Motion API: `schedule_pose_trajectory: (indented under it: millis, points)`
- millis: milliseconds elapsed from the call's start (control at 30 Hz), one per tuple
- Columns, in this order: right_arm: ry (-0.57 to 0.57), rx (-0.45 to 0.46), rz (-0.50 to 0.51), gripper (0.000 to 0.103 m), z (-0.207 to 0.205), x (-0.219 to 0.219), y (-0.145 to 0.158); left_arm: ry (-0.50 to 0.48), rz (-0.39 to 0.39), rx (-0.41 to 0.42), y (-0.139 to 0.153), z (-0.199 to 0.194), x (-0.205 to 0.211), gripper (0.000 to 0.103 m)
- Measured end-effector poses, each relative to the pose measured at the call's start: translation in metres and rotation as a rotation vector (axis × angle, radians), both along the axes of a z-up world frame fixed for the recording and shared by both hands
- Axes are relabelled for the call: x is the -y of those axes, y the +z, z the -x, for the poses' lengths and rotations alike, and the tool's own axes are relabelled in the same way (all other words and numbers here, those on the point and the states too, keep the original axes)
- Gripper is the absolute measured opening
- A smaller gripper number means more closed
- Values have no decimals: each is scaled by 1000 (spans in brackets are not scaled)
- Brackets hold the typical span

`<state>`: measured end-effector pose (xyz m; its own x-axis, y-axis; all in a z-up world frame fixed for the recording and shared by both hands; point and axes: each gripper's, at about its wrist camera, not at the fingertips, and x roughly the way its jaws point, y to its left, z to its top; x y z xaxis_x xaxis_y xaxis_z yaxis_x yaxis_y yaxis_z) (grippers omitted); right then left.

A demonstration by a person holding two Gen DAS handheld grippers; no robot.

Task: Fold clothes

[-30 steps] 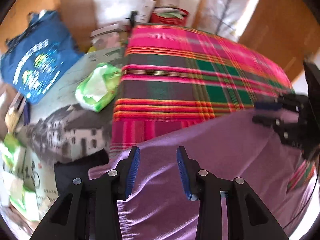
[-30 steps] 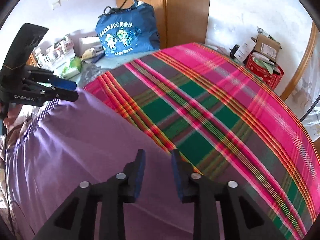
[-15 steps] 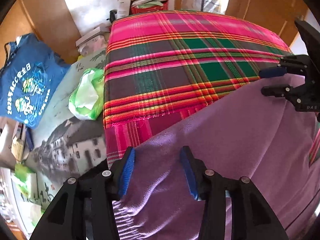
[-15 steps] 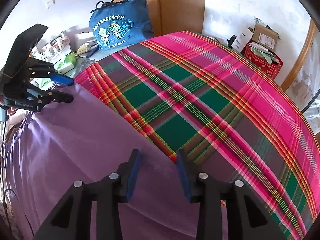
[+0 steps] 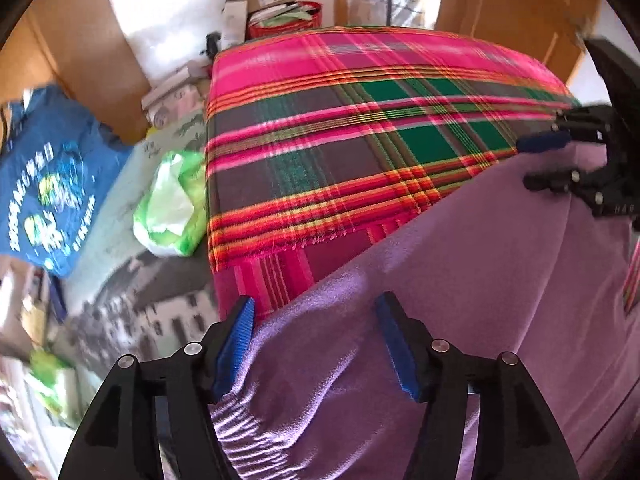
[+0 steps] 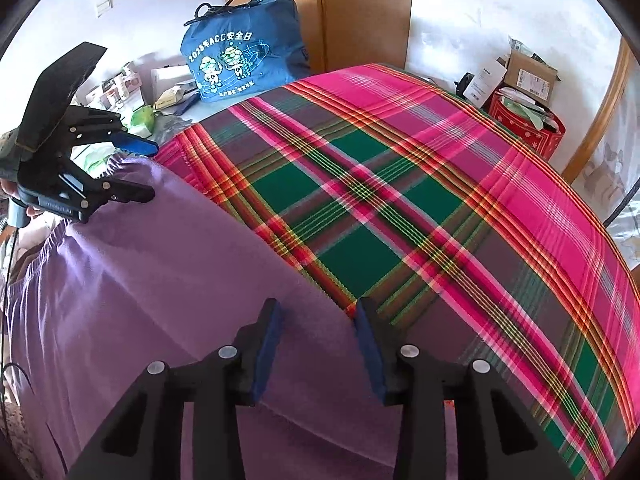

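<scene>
Two black two-finger grippers with blue pads hang over a soft purple garment (image 6: pixel 168 280) that is spread across the near part of a bed covered with a pink, green and orange plaid blanket (image 6: pixel 400 200). Left gripper (image 5: pixel 316 344): jaws opening, pads apart and clear of the cloth, with the garment's ribbed edge lying between and below them. Right gripper (image 6: pixel 318 344): jaws opening, pads likewise apart, the garment's far edge between them where purple cloth meets plaid. Each gripper appears in the other's view, at opposite ends of the garment's far edge. Beside the bed, at the left of the left wrist view, lie a crumpled green-and-white plastic bag (image 5: pixel 172 204) and a blue printed tote bag (image 5: pixel 48 176); a red round container (image 6: pixel 528 124) stands near the wall.
</scene>
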<state>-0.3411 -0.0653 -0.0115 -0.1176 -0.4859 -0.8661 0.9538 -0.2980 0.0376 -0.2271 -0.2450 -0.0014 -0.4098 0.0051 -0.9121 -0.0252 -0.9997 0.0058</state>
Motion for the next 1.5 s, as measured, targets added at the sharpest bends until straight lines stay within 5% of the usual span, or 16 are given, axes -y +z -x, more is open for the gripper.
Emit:
schedule_pose_trajectory:
  millis: [233, 433, 733, 967, 1500]
  points:
    - [5, -9, -6, 37, -4, -1, 0, -29, -11, 6, 1, -2, -6, 51]
    - [18, -20, -6, 26, -11, -3, 1, -100, 24, -5, 5, -5, -26, 16]
    - [28, -19, -1, 6, -18, -8, 2, -64, 30, -6, 8, -7, -27, 10]
    - [6, -74, 19, 5, -35, -18, 11, -42, 63, -11, 13, -13, -33, 8]
    - [-60, -190, 104, 5, -109, -60, 71, 3, 97, -162, 69, -68, -50, 8]
